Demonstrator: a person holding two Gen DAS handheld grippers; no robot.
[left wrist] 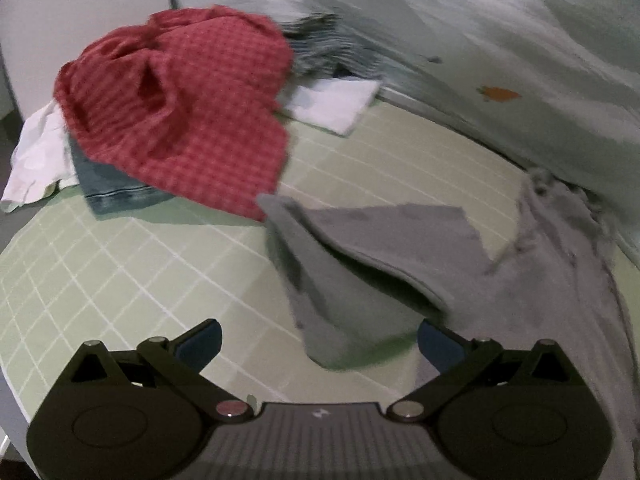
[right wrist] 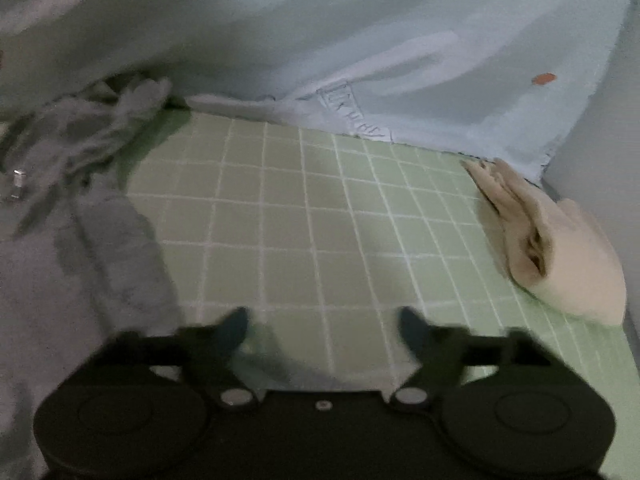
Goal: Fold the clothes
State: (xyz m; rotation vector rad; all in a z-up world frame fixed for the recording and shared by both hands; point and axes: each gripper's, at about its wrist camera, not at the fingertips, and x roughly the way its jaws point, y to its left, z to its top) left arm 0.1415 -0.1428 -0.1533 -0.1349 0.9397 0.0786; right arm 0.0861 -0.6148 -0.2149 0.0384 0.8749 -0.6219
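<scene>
Both tools stand wide — the left tool (left wrist: 318, 340) empty over a grey garment (left wrist: 400, 248) on the green checked bed sheet (left wrist: 120, 264), the right tool (right wrist: 322, 326) over bare sheet. A red checked shirt (left wrist: 180, 92) tops the pile at ten o'clock.

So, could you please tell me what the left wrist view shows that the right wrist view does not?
Only the left wrist view shows the pile of unfolded clothes: a red checked garment on top, denim and a white garment beneath it, plus a folded white piece and the open left gripper.

Only the right wrist view shows a folded cream garment at the sheet's edge and the open right gripper, nothing between its jaws.

Both show the grey garment, the green grid sheet and the pale blue blanket.
</scene>
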